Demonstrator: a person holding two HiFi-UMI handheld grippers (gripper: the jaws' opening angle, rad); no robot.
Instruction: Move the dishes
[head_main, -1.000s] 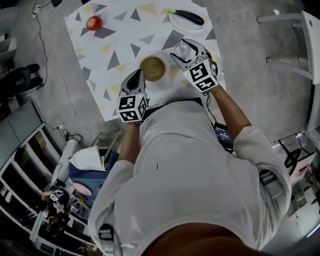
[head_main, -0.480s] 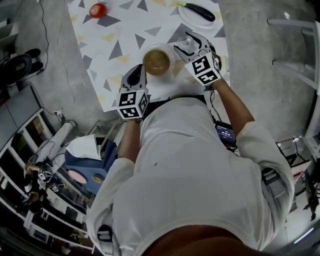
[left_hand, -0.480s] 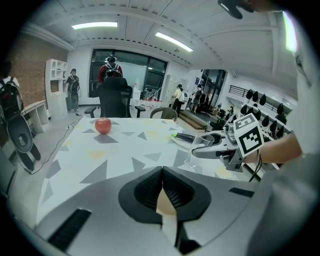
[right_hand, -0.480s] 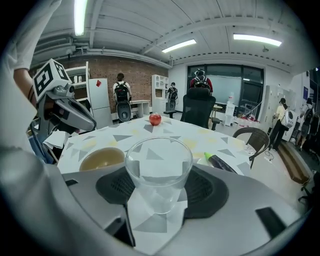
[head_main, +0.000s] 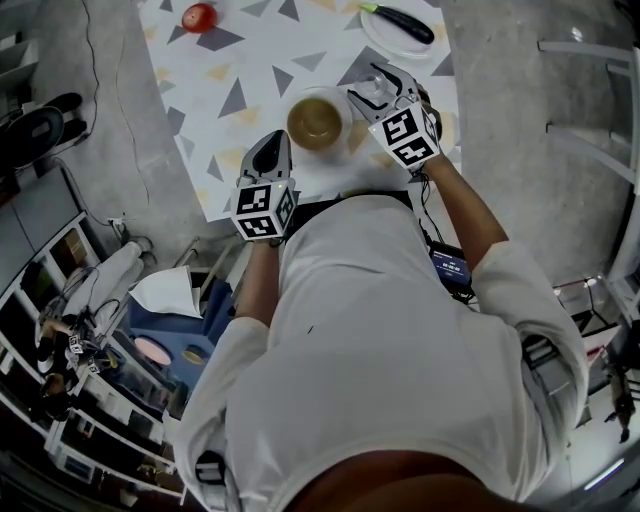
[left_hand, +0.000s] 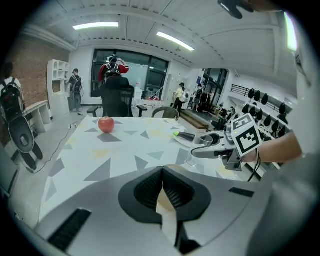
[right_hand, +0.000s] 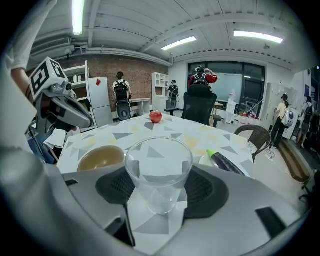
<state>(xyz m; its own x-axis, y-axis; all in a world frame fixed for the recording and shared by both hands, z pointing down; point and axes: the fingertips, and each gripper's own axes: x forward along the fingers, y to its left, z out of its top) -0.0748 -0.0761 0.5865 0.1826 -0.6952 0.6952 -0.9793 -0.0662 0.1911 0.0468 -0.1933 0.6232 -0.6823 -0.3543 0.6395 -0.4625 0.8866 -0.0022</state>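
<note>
While the right gripper (head_main: 380, 93) sits low over the near edge of the counter (head_main: 250, 75), we see the glass (right_hand: 159, 167) standing upright, squarely between its fingers (right_hand: 212, 190). They are spread wide and look pressed to the glass wall on both sides, so we read it as a grip. Whether the base is on the cloth or just off it, we can't tell. Over on the other side, the left gripper (left_hand: 161, 180) has its fingers closed together on nothing, hovering just beside the bowl (head_main: 318, 120) at its near-left. Now the layout that matters: the bowl lies between the two grippers, just left of the glass and apart from it. It sits ahead and slightly right of the closed left fingers, so we make the left hand the nearer one for it, and those fingers would have to open first to take the rim. Farther back, the plate (head_main: 372, 38) with the eggplant (head_main: 400, 22) lies beyond the right gripper, and the apple (head_main: 200, 17) is off at the far left corner.
</note>
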